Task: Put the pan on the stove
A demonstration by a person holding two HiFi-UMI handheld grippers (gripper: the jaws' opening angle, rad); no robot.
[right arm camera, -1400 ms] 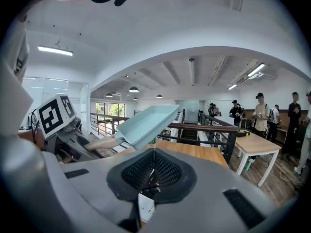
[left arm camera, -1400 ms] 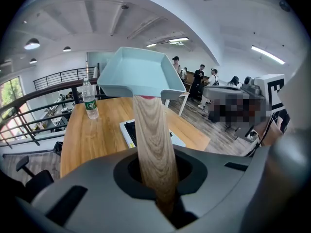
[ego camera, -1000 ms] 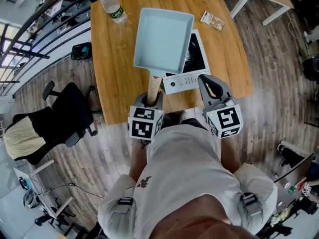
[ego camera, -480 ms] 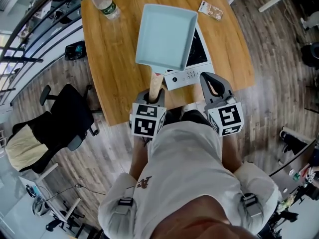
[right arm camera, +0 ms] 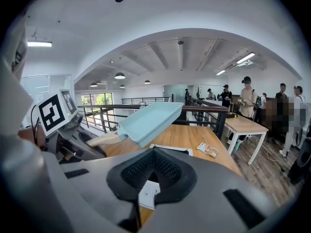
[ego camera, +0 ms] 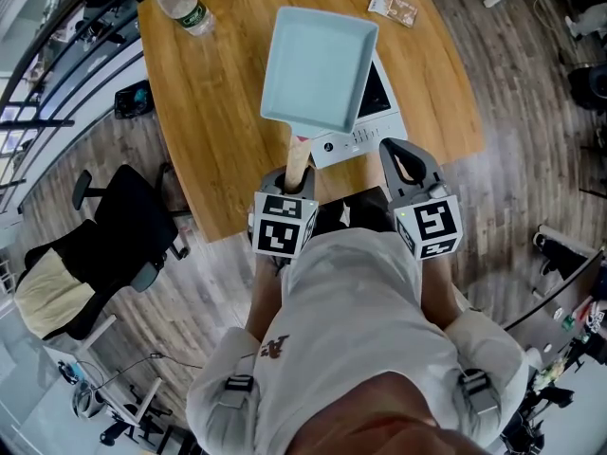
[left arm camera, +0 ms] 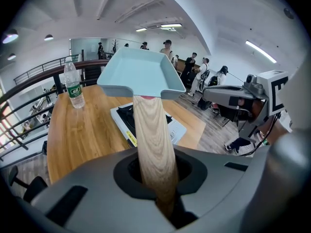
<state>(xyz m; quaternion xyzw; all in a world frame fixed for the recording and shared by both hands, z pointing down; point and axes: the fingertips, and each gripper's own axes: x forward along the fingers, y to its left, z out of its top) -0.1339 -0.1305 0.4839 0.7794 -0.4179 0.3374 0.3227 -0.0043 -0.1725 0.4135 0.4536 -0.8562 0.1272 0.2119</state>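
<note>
A light blue square pan [ego camera: 319, 69] with a wooden handle [ego camera: 297, 164] hangs in the air over the white stove [ego camera: 370, 133], covering most of its black top. My left gripper [ego camera: 289, 180] is shut on the near end of the handle [left arm camera: 153, 140]; in the left gripper view the pan [left arm camera: 138, 72] tilts above the stove [left arm camera: 177, 127]. My right gripper [ego camera: 403, 154] is just right of the handle at the table's near edge, shut and empty. In the right gripper view the pan [right arm camera: 150, 120] floats to the left above the table.
A round wooden table [ego camera: 209, 112] carries the stove, a water bottle [ego camera: 180, 6] at the far left and a small packet [ego camera: 392, 8] at the far right. A black office chair [ego camera: 123, 226] stands left of the table. People stand far behind.
Both grippers and the held pan have come down a little towards the stove. The grip on the handle is unchanged.
</note>
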